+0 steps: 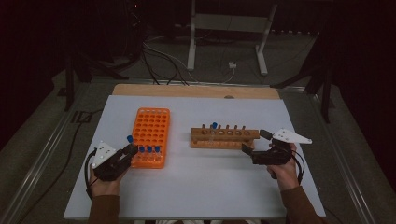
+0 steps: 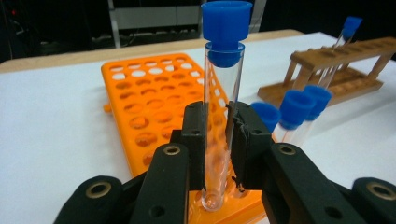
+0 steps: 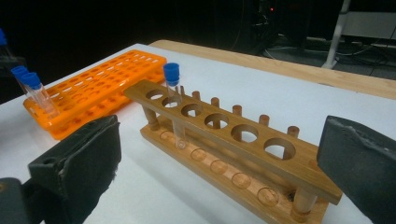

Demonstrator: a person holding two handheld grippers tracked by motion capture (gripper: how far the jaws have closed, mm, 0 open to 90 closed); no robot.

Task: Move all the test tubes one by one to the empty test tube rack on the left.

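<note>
Item one: the left gripper point(image 2: 217, 140), which we hold at the near left of the white table point(image 1: 196, 186), just beside the near left corner of the orange rack point(image 1: 151, 135). Its jaws pinch a clear tube with a blue cap point(image 2: 219, 116) around the glass, upright, cap above the pads, its rounded bottom at the rack's near edge.

Item two: three more blue-capped tubes point(image 1: 149, 150), standing in the orange rack's near row, just right of the held one.

Item three: the wooden rack point(image 1: 224, 137), right of centre, well apart from the orange rack. One blue-capped tube point(image 3: 173, 100) stands in its second hole from the left end.

Item four: the right gripper point(image 1: 254, 147), which we hold at the near right, near the wooden rack's right end, its jaws spread wide with nothing between them.
</note>
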